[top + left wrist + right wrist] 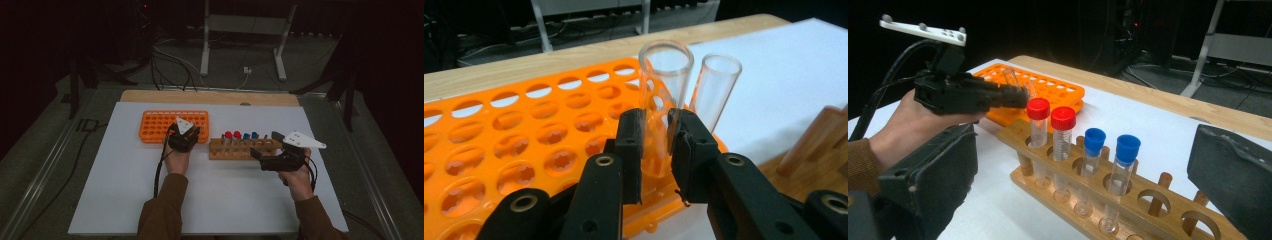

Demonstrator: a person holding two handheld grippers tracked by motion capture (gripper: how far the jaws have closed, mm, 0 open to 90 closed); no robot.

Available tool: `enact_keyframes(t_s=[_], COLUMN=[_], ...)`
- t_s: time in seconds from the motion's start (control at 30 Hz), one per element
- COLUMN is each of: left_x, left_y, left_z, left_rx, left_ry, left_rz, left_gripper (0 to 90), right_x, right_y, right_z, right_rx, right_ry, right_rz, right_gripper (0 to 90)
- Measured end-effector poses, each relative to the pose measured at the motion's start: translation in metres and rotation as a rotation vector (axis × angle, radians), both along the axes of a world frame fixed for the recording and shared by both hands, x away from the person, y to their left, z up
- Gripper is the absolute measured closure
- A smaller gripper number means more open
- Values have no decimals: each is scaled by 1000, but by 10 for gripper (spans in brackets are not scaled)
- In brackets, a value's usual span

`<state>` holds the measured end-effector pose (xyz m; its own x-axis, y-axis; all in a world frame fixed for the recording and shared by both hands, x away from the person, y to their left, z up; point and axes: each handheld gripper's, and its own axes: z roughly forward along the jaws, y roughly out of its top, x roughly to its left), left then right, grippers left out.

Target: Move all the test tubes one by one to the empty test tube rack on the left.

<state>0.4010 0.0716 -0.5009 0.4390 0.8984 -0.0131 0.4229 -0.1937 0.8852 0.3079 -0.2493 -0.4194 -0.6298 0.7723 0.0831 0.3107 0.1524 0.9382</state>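
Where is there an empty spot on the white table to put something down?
The white board is bare left of the left arm, between the two arms, and behind the wooden rack. It is crowded in the middle, where the orange rack, wooden rack and both grippers sit.

The room was dim, its far side almost black. A white board [210, 195] covered most of a pale wooden tabletop [210, 96], whose bare edge showed along the back. Beyond it stood a grey metal stand [245, 30] on a dull greenish-grey floor [45, 145], with cables [170, 65] trailing loose beside its feet.
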Motion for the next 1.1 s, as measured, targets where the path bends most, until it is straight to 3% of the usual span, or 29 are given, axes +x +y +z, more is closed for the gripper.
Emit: enact_keyframes(t_s=[0.33, 0.6, 0.7, 0.9, 0.97, 1.1], left_x=[7, 7, 5, -3, -5, -5], left_y=[-3, -2, 1, 8, 9, 8], left_z=[3, 6, 7, 12, 14, 14], left_rx=[67, 66, 53, 36, 30, 42], left_ry=[66, 88, 78, 49, 37, 26], left_rz=[-27, -30, -25, -30, -34, -46], left_gripper=[775, 754, 677, 629, 647, 768], right_x=[1, 1, 2, 2, 2, 3], right_y=[2, 3, 2, 2, 2, 3], right_z=[-3, -4, -4, -4, -5, -6], right_rx=[-11, -15, -12, -14, -16, -20], right_ry=[6, 7, 9, 6, 8, 12], right_rz=[7, 11, 6, 4, 3, 2], right_gripper=[1, 1, 1, 1, 1, 1])
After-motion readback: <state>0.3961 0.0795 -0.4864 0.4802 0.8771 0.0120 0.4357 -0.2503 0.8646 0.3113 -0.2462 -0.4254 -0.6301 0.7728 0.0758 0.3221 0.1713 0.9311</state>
